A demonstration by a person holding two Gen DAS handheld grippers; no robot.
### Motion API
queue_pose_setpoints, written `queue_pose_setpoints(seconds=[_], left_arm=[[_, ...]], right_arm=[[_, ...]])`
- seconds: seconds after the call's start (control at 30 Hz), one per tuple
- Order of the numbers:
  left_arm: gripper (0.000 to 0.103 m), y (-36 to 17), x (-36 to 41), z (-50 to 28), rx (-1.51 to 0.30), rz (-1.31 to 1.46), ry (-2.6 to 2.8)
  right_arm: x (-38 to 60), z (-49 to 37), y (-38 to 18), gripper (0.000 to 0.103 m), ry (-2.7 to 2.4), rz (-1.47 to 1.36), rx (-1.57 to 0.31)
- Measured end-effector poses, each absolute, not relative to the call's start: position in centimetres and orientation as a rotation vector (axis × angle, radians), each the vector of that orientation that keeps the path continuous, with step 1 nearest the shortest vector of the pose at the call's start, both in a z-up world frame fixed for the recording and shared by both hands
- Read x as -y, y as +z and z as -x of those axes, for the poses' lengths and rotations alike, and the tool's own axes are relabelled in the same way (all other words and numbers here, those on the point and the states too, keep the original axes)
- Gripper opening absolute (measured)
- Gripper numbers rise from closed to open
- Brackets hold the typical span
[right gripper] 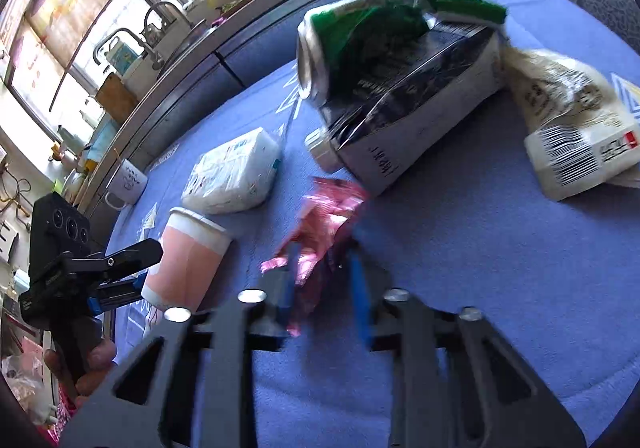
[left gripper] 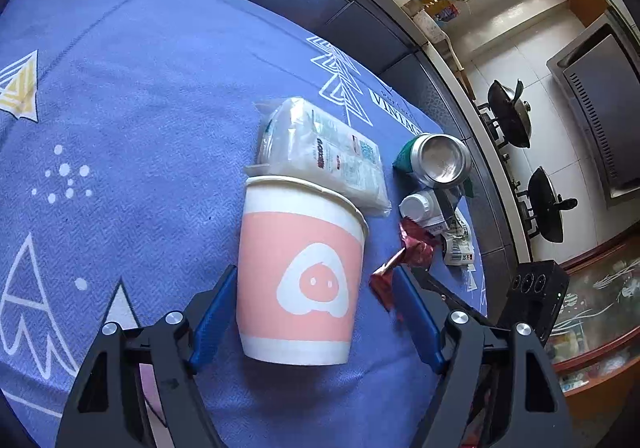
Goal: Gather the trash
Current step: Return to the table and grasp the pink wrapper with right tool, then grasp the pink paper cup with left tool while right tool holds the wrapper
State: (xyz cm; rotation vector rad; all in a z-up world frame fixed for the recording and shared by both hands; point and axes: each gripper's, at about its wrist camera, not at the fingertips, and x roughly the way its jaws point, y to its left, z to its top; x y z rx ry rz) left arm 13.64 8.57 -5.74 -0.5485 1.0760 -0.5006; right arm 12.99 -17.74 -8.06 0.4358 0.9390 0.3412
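On a blue patterned tablecloth (left gripper: 140,108) a pink-and-white paper cup (left gripper: 300,272) is found lying between the spread blue fingers of the left gripper (left gripper: 312,288); one pad sits at the cup's side, the other stands clear. A tissue pack (left gripper: 320,152) lies just beyond the cup's rim. A crumpled red foil wrapper (right gripper: 320,224) (blurred in the right wrist view) is seen at the right gripper (right gripper: 324,268), whose jaws are drawn nearly together on it. Further off are listed a green-and-silver can (right gripper: 352,36), a dark carton (right gripper: 420,96), a white bottle cap (left gripper: 416,204) and a barcoded white packet (right gripper: 576,136).
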Motion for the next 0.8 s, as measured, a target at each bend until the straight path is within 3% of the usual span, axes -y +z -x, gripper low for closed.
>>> queue_pose_setpoints(seconds=[0.07,0.43,0.8], left_arm=[[0.056,-5.8,-7.9,-13.5,-1.081,0.532,-0.510],[0.047,-4.7,-3.4,-11.1,-1.054,0.440,-0.576],[0.043,-2.0,1.3,-9.0,-1.016,0.361,-0.705]], right_arm=[[17.1,-12.7,-8.1,0.001,0.358,-0.433,-0.933],[17.7,-10.2,-7.8,0.001,0.351,-0.402,-0.907],[28.3,-3.7,-5.9,0.001,0.180,-0.535,-0.782]])
